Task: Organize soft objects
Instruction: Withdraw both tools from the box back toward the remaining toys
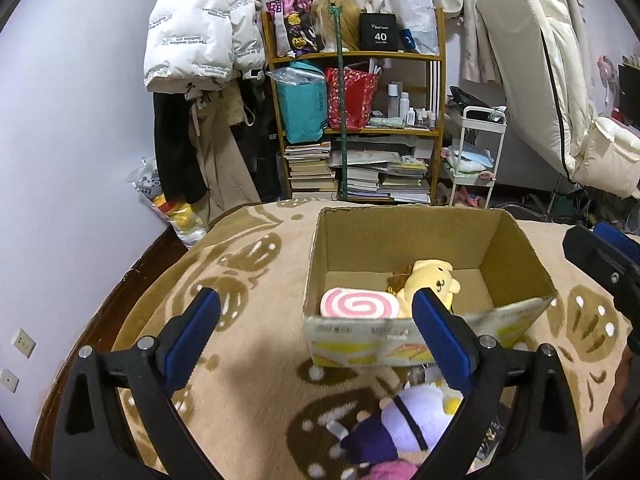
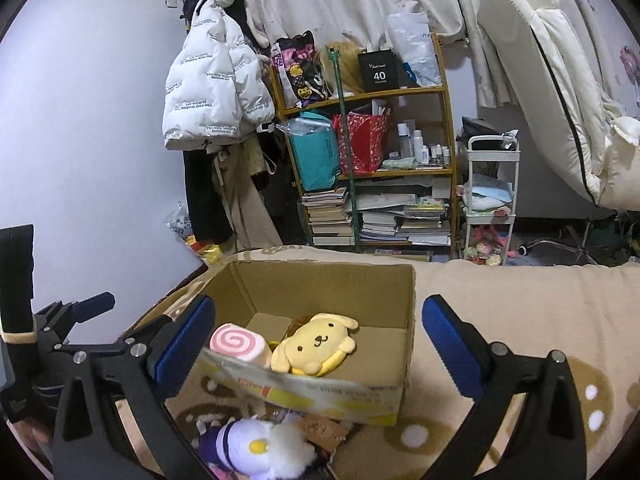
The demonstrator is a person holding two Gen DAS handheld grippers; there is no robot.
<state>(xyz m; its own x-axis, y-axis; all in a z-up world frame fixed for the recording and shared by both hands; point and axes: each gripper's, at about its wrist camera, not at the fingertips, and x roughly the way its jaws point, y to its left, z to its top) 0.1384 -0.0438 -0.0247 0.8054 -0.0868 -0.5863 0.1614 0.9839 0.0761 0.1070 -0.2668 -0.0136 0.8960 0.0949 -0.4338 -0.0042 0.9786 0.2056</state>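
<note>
The left tool (image 1: 316,344) was held with its jaws spread wide, and nothing was gripped between them. The right tool (image 2: 320,352) was likewise held fully spread and empty.

A cardboard box (image 1: 516,252) was set on a bed covered by a beige blanket (image 1: 256,344) with a brown pattern. Seen from the left tool, the box was placed ahead and slightly to the right; its near wall was crossed by the tool's right finger (image 1: 440,340). Seen from the right tool, the box (image 2: 332,292) was framed between the two fingers, just ahead of them.

Two soft objects were found inside the box, touching each other. A pink spiral roll plush (image 1: 360,303) was laid against the near wall, on the left side. A yellow dog plush (image 1: 434,280) was laid just to its right; in the right wrist view its face (image 2: 316,340) was turned upward.

Outside the box, against its near wall, a purple-and-white plush (image 1: 408,420) was left lying on the blanket, below and between the fingers of each tool. A pink item at the bottom edge of the left wrist view could not be identified.

The right tool was seen at the right edge of the left wrist view, and the left tool (image 2: 76,312) at the left edge of the right wrist view.
</note>
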